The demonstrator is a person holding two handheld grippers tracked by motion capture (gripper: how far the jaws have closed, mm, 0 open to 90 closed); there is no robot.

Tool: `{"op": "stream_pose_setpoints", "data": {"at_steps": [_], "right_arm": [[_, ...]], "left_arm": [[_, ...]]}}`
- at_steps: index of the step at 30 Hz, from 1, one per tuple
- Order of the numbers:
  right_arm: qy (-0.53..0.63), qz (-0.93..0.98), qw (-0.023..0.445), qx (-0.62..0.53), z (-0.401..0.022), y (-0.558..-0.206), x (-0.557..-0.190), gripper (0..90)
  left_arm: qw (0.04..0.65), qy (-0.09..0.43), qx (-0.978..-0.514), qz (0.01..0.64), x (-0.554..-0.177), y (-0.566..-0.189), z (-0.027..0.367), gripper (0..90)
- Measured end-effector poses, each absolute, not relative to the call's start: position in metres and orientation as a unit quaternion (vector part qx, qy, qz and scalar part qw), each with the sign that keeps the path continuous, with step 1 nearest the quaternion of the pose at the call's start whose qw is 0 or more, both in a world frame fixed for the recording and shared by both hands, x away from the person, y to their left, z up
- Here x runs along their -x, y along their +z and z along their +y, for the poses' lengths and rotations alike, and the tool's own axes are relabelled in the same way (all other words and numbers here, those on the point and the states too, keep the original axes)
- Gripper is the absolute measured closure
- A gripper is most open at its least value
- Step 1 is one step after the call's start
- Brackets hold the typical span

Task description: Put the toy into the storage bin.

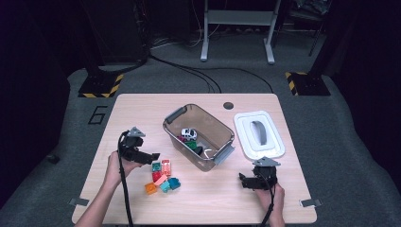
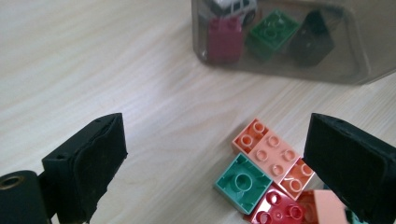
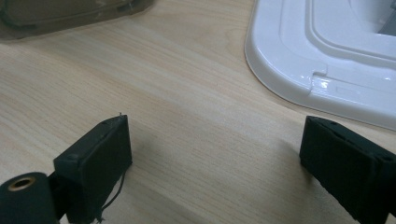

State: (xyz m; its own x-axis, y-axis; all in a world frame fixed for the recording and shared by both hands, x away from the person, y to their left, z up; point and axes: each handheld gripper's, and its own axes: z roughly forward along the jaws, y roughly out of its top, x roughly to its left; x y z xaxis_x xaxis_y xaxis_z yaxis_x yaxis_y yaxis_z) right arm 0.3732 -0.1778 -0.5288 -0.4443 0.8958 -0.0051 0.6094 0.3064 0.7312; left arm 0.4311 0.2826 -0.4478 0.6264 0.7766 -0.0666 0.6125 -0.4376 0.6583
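Observation:
A pile of toy bricks (image 1: 161, 177) in teal, salmon, red and orange lies on the wooden table left of centre. My left gripper (image 1: 153, 156) hovers just above and left of the pile, jaws open and empty. In the left gripper view its jaws (image 2: 217, 140) frame a salmon brick (image 2: 273, 154), a teal brick (image 2: 243, 182) lying studs down, and a red brick (image 2: 278, 212). A clear bin (image 1: 215, 120) behind them holds a toy car (image 1: 189, 134), a green brick (image 2: 273, 32), a dark red brick (image 2: 225, 39) and a black piece (image 2: 312, 42). My right gripper (image 1: 242, 179) rests open at the front right, over bare wood (image 3: 215, 140).
The bin's white lid (image 1: 259, 135) with a grey handle lies flat to the right of the bin, just beyond the right gripper; its rim (image 3: 327, 56) shows in the right gripper view. A round hole (image 1: 228, 105) sits near the table's far edge. Cables cross the floor behind.

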Motion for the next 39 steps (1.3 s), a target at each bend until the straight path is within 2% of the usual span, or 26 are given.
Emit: {"op": "stream_pose_setpoints", "data": {"at_steps": [10,18,30,35,37,39], "right_arm": [[0.338,0.780,0.212,-0.483,-0.178,-0.529,-0.373,8.3],[0.338,0.780,0.212,-0.483,-0.178,-0.529,-0.373,8.2],[0.337,0.780,0.212,-0.483,-0.178,-0.529,-0.373,8.2],[0.338,0.780,0.212,-0.483,-0.178,-0.529,-0.373,8.3],[0.338,0.780,0.212,-0.483,-0.178,-0.529,-0.373,8.3],[0.337,0.780,0.212,-0.483,-0.178,-0.529,-0.373,8.3]], "left_arm": [[0.309,0.108,-0.835,0.441,-0.439,-0.492,0.275,8.4],[0.285,0.135,-0.840,0.441,-0.436,-0.496,0.277,8.1],[0.245,0.153,-0.850,0.441,-0.421,-0.493,0.298,12.7],[0.252,0.138,-0.846,0.449,-0.416,-0.492,0.307,16.2],[0.258,0.137,-0.844,0.449,-0.415,-0.491,0.308,24.3],[0.258,0.128,-0.844,0.453,-0.415,-0.492,0.307,28.3]]}}
